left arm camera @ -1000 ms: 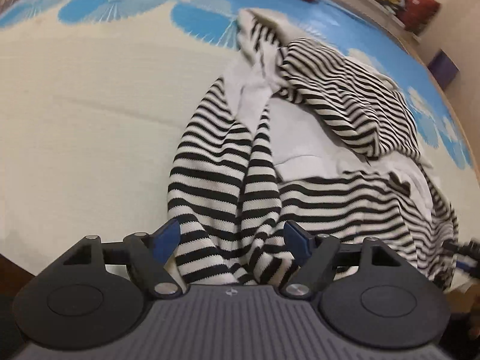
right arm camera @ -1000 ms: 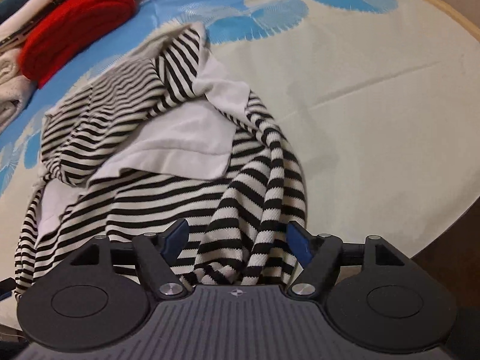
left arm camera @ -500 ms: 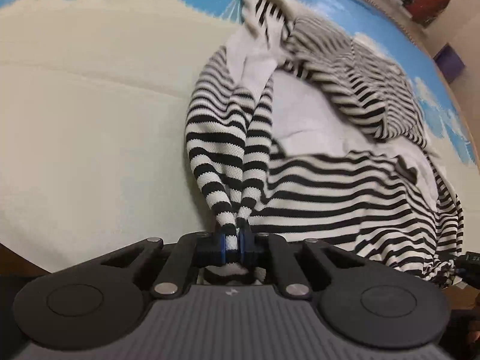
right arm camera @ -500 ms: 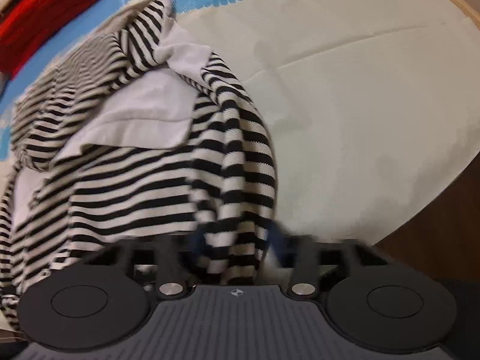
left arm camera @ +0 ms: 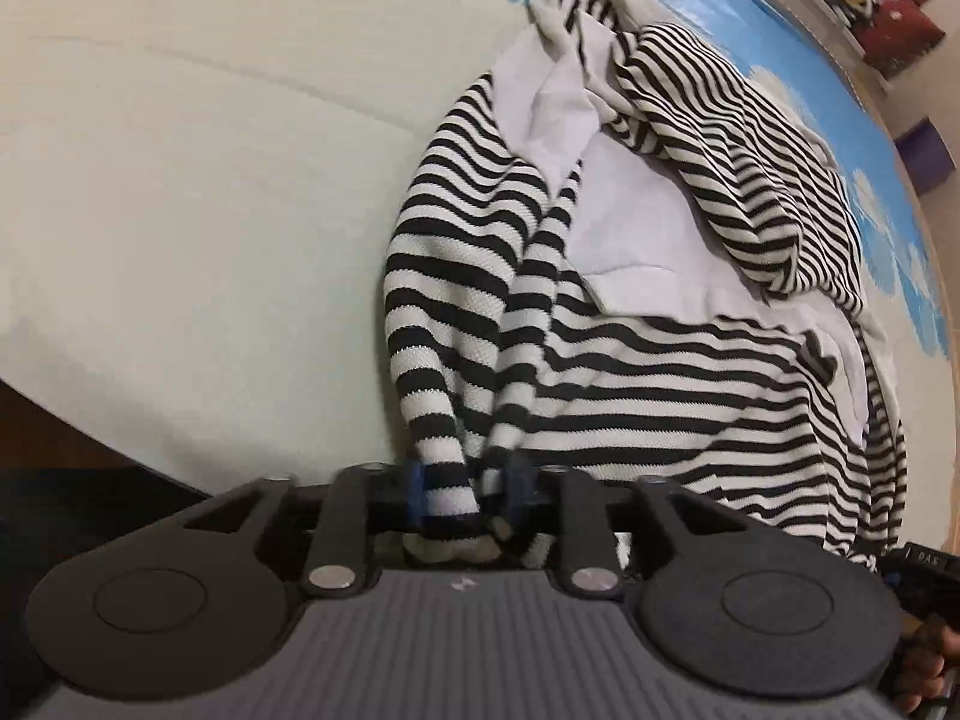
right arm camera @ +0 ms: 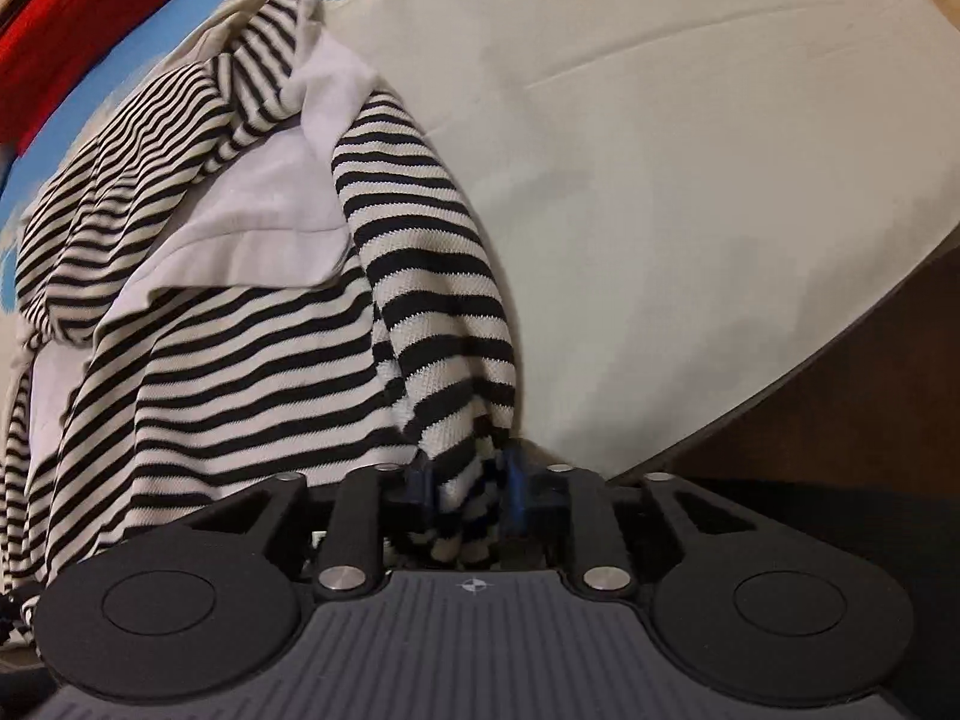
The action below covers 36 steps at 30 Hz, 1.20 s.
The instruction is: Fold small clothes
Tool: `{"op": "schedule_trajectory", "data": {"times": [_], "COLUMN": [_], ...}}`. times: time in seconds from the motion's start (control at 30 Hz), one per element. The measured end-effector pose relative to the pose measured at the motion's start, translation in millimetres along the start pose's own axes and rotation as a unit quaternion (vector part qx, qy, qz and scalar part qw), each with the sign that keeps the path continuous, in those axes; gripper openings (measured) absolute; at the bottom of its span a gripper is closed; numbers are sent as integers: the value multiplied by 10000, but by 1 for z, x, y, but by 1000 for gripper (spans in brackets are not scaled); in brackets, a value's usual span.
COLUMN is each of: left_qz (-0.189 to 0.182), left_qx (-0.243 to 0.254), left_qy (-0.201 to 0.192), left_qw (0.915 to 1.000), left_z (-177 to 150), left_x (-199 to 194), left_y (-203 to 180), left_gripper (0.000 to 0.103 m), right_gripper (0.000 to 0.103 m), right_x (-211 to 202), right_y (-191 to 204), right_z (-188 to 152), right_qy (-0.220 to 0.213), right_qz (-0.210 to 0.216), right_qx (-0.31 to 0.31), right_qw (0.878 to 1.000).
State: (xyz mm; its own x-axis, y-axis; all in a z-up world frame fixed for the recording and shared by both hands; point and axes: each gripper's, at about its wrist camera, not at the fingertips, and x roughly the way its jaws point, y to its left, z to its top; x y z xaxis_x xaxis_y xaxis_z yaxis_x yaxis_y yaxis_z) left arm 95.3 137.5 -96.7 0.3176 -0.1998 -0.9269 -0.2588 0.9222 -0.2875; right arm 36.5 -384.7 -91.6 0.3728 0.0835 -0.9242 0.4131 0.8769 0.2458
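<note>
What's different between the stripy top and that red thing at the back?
The striped top is black-and-white banded; the red cloth is plain red. The striped top lies crumpled across the sheet; the red cloth sits at the far edge. The striped top has its near ends in the left claw and right claw, whose jaws are opening; the red cloth is untouched. Both are soft fabric.

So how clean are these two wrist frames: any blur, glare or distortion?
Left wrist: strong fisheye bending, striped top mostly sharp, slight smear at the gripper, no glare. Right wrist: same bending, stripes softly blurred, red bundle smeared in the corner.
</note>
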Motion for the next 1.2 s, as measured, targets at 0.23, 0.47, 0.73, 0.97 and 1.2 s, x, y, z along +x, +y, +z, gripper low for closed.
{"op": "schedule_trajectory", "data": {"times": [0.23, 0.47, 0.73, 0.97, 1.2], "left_qz": [105, 44, -106, 7, -260], "left_qx": [147, 304, 109, 349, 579], "left_qy": [53, -200, 11, -41, -384], "left_qw": [9998, 9993, 9999, 9994, 9972], "left_z": [-6, -9, -10, -14, -5], "left_x": [4, -3, -1, -1, -38], "left_y": [0, -4, 3, -3, -12], "left_gripper": [35, 9, 22, 9, 8], "right_gripper": [26, 9, 19, 14, 8], "right_x": [4, -6, -10, -6, -48], "right_y": [2, 3, -1, 6, -6], "right_z": [1, -2, -3, -7, -4], "right_qy": [21, -98, -32, 50, -588], "right_qz": [-64, 120, 228, 105, 645], "right_qx": [-156, -230, -97, -388, -136], "right_qw": [9999, 9996, 9997, 9992, 9961]}}
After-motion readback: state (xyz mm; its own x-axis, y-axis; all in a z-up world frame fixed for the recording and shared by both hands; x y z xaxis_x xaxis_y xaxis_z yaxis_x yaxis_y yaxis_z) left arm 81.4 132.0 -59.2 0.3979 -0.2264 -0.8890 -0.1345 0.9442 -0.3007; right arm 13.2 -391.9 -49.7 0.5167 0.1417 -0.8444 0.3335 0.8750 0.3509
